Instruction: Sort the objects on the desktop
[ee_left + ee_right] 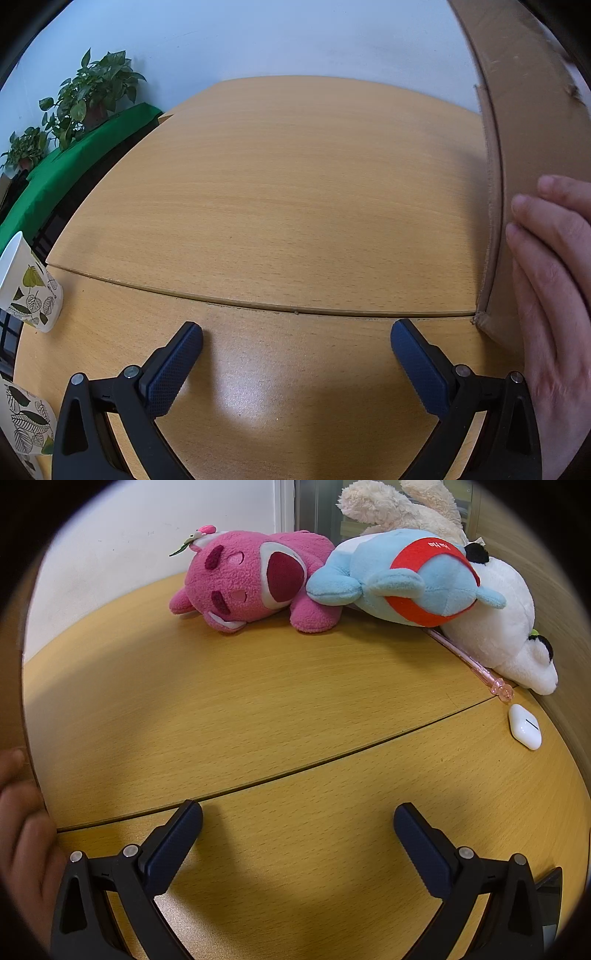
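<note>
Desk (pixel 295 192): pale wood-grain top in two panels, a seam running across it just ahead of both grippers; a white wall behind.
Far left, off the desk: potted plants (pixel 92 88) on a green-covered ledge (pixel 74 162).
Desk's left edge: a leaf-print paper cup (pixel 31 291) lying tilted, and a second leaf-print cup (pixel 26 421) at the near left corner, partly cut off by the frame.
Left gripper (pixel 295 334): jaws spread wide, nothing between the blue pads, hanging over bare wood near the front edge.
Cardboard box (pixel 517 147): standing on the desk's right side in the left wrist view, its wall rising out of frame.
Bare hand (pixel 554 295): flat against the box wall, fingers pointing up; its fingers (pixel 18 812) show again at the left border of the right wrist view.
Right gripper (pixel 297 814): also released, wide apart, empty, over bare desk.
Desk's far edge, against the wall: a pink plush (pixel 251 579) on its side, a blue plush with a red band (pixel 406 579) leaning on it, a cream plush (pixel 399 506) behind, and a white plush (pixel 502 627) at the right.
Pink pen (pixel 476 664): lying on the desk, its far end tucked under the blue and white plushes.
White earbud case (pixel 524 726): flat near the desk's right edge, just beyond the pen's tip, apart from it.
</note>
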`<control>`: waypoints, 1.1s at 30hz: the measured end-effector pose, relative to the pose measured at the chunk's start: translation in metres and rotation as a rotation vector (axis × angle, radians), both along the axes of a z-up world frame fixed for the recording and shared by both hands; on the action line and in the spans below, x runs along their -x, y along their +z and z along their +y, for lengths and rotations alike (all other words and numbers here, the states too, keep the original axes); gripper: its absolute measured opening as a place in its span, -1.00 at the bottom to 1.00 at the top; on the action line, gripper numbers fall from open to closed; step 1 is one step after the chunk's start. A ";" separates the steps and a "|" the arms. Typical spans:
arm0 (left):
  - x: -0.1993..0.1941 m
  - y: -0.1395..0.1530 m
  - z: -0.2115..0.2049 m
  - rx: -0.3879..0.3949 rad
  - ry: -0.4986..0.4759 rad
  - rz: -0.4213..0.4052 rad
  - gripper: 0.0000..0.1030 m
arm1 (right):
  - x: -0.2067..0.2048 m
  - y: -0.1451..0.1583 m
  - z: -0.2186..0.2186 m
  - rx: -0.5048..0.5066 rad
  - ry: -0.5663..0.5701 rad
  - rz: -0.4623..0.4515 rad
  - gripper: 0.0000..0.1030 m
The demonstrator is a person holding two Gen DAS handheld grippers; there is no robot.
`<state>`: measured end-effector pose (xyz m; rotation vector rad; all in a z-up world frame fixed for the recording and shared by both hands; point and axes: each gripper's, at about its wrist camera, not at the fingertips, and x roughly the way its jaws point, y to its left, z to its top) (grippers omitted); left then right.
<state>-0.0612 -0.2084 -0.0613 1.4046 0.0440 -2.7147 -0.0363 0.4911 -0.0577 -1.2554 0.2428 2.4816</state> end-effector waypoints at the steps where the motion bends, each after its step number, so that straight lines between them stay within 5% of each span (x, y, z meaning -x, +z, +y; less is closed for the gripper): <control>1: 0.000 0.000 0.000 0.000 0.000 -0.001 1.00 | 0.000 0.000 0.000 0.000 0.000 0.000 1.00; 33: -0.002 0.002 0.000 0.000 0.000 0.000 1.00 | -0.001 0.000 0.000 -0.002 0.000 -0.001 1.00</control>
